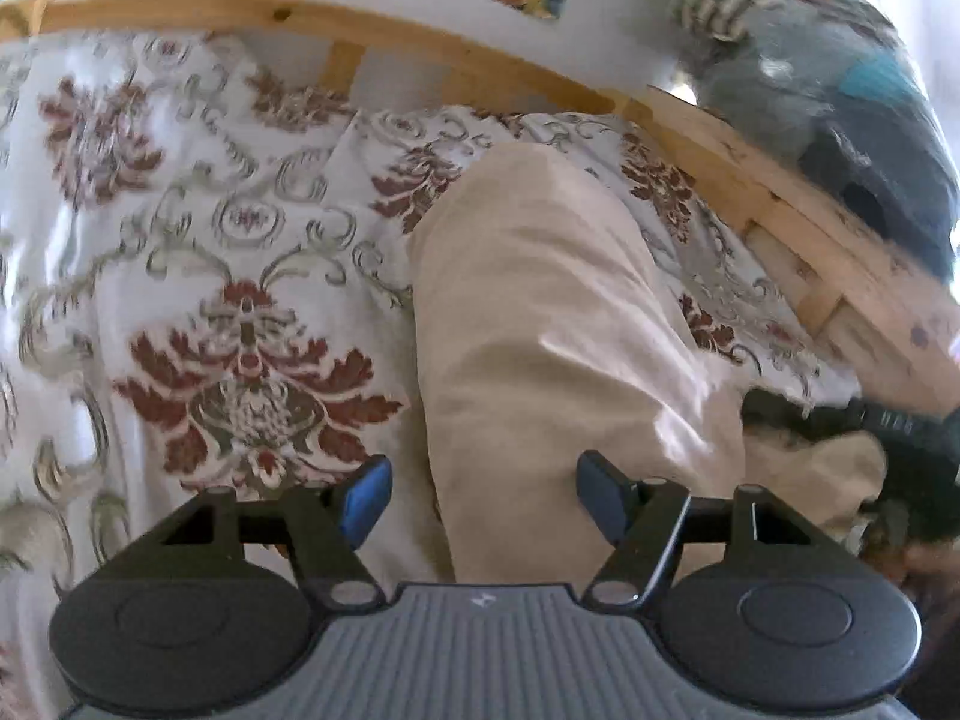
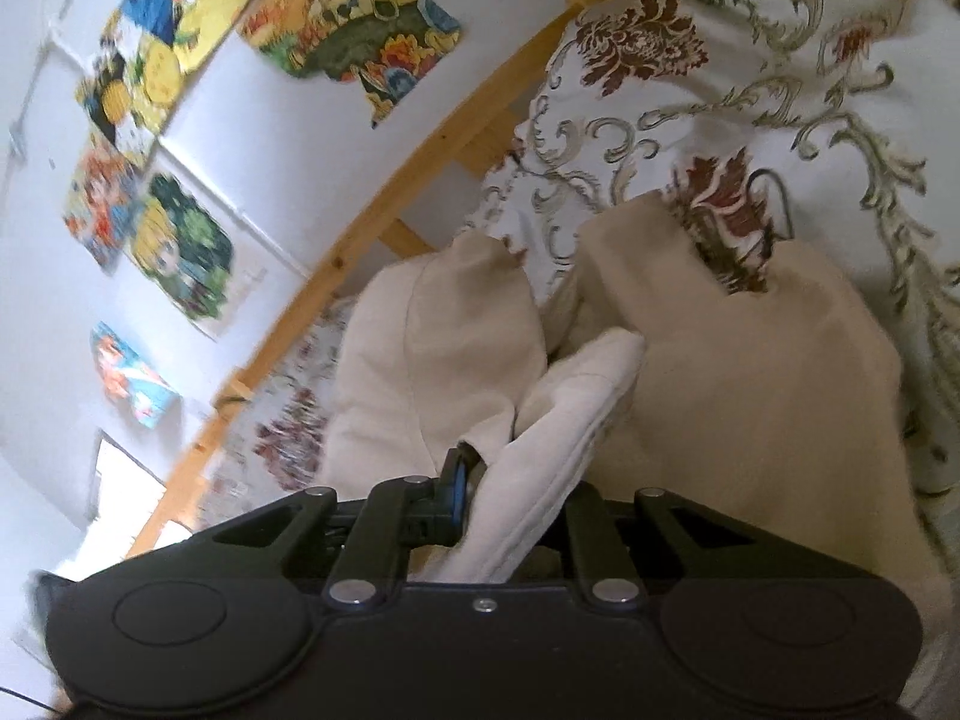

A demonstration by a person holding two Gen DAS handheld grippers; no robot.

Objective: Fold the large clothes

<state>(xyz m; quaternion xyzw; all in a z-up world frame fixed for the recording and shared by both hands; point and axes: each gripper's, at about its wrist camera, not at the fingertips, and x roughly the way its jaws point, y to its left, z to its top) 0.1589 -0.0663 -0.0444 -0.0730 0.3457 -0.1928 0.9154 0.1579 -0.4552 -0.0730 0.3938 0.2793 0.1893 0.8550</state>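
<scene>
Beige trousers (image 1: 540,312) lie on a bed with a floral bedspread (image 1: 198,252). In the left wrist view one beige leg runs from between my fingers up toward the wooden bed rail. My left gripper (image 1: 480,498) is open just above the fabric, blue-padded fingers on either side of it. In the right wrist view the trousers (image 2: 750,372) spread over the bedspread (image 2: 750,78), and my right gripper (image 2: 480,480) is shut on a bunched fold of the beige cloth (image 2: 558,420), lifted off the bed. The right finger is hidden by cloth.
A wooden bed rail (image 1: 420,54) runs along the white wall; it also shows in the right wrist view (image 2: 384,210). Colourful pictures (image 2: 168,60) hang on the wall. A pile of dark and teal items (image 1: 840,108) sits past the rail at right.
</scene>
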